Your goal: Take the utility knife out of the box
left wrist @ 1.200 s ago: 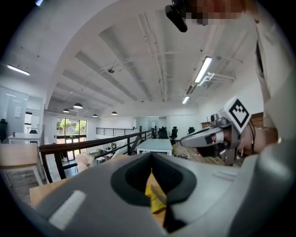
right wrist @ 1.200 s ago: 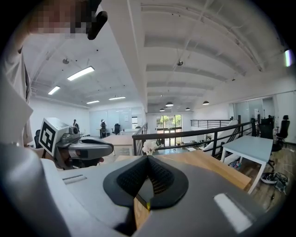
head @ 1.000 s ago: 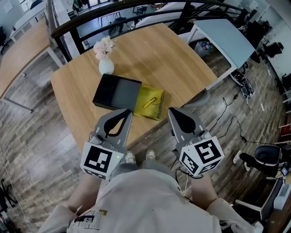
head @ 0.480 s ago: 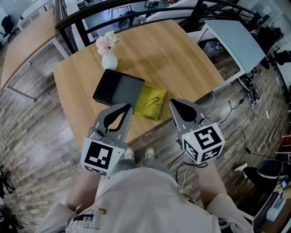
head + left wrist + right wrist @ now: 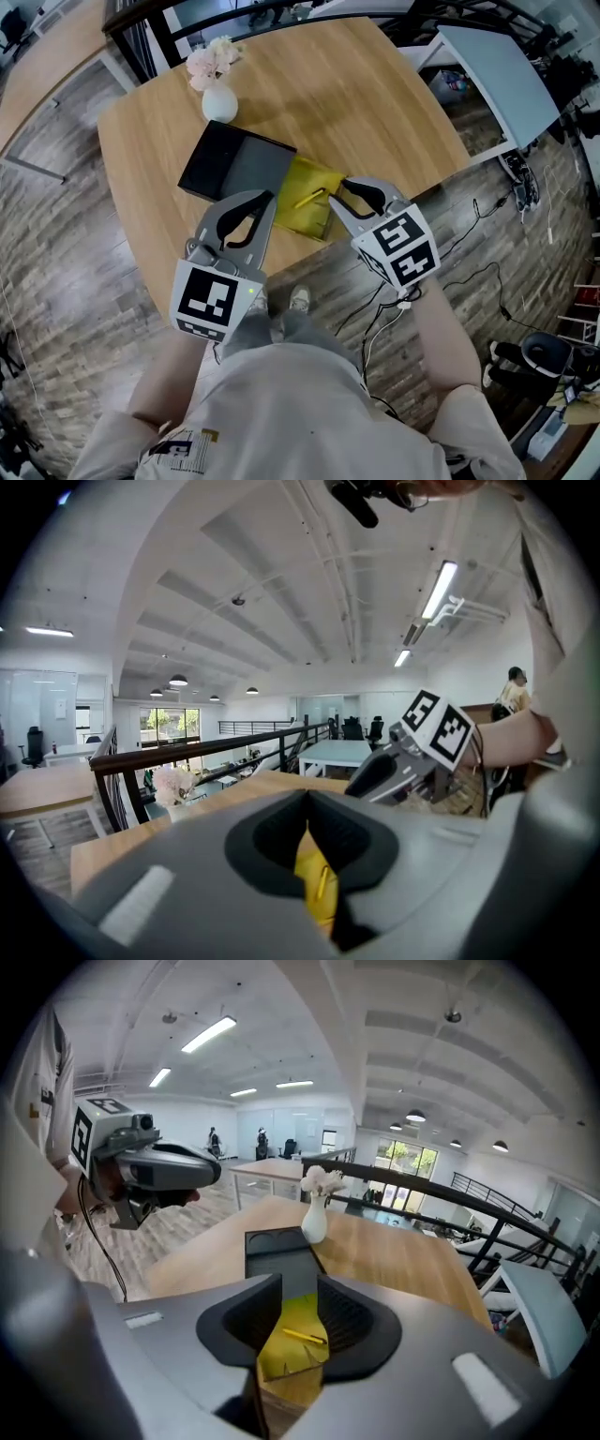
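Note:
A flat black box [image 5: 234,167] lies on the round wooden table [image 5: 375,103], with a yellow tray part [image 5: 298,214] against its near right side. In the tray lies a slim yellow utility knife [image 5: 310,198], also plain in the right gripper view as the knife [image 5: 305,1337] on the tray [image 5: 281,1358]. My right gripper [image 5: 337,190] hovers just right of the tray; its jaws are opening and nothing is between them. My left gripper [image 5: 270,195] is shut and empty, its tips at the tray's near left edge, above the table rim.
A white vase with pale flowers [image 5: 216,89] stands behind the box, near the table's far edge. Beyond the table are a black railing [image 5: 169,28], a light blue table [image 5: 492,80] at right and cables [image 5: 469,272] on the wood floor.
Both grippers moved forward and down toward the yellow tray. The right gripper rolled, swung left and its jaws opened from shut. The left stayed shut.

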Demonstrator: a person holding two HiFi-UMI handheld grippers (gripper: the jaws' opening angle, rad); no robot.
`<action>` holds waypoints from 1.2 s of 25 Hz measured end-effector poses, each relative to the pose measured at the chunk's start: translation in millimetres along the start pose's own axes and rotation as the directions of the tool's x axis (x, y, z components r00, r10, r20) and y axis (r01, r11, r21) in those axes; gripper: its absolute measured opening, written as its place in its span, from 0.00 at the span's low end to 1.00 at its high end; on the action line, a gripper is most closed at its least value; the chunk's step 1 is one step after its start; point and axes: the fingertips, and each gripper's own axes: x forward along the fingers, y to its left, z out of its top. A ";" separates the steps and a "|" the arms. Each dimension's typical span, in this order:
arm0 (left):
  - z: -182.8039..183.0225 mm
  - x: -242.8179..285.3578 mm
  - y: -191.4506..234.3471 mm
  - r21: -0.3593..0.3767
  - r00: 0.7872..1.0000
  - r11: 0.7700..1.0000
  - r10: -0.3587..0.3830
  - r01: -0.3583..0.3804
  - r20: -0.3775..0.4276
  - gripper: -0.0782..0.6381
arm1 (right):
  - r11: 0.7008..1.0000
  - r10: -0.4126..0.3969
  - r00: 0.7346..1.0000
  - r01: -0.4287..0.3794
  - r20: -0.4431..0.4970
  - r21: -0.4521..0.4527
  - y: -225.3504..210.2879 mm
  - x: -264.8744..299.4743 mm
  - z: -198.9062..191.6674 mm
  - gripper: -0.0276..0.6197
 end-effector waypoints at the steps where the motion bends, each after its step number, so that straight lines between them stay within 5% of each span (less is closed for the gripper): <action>1: -5.8 6.1 1.3 0.000 1.000 1.000 0.000 0.000 -0.009 0.11 | 1.000 0.018 1.000 -0.018 -0.025 -0.013 -0.2 10.6 -6.7 0.23; 13: -90.3 58.4 16.9 -0.052 0.987 0.999 -0.004 -0.005 -0.160 0.11 | 0.950 0.151 0.938 -0.225 -0.312 -0.218 8.1 127.1 -95.9 0.27; 18: -113.4 73.0 20.1 -0.180 0.983 0.983 -0.052 0.019 -0.177 0.11 | 0.935 0.199 0.908 -0.289 -0.370 -0.205 7.4 162.9 -124.4 0.27; 24: -156.7 90.3 36.3 -0.145 0.967 0.989 -0.019 -0.019 -0.256 0.11 | 0.900 0.205 0.864 -0.350 -0.460 -0.258 9.0 199.0 -159.6 0.27; 30: -198.8 96.1 37.9 -0.207 0.946 0.978 -0.051 -0.018 -0.320 0.11 | 0.858 0.188 0.848 -0.387 -0.495 -0.337 12.0 225.8 -177.5 0.20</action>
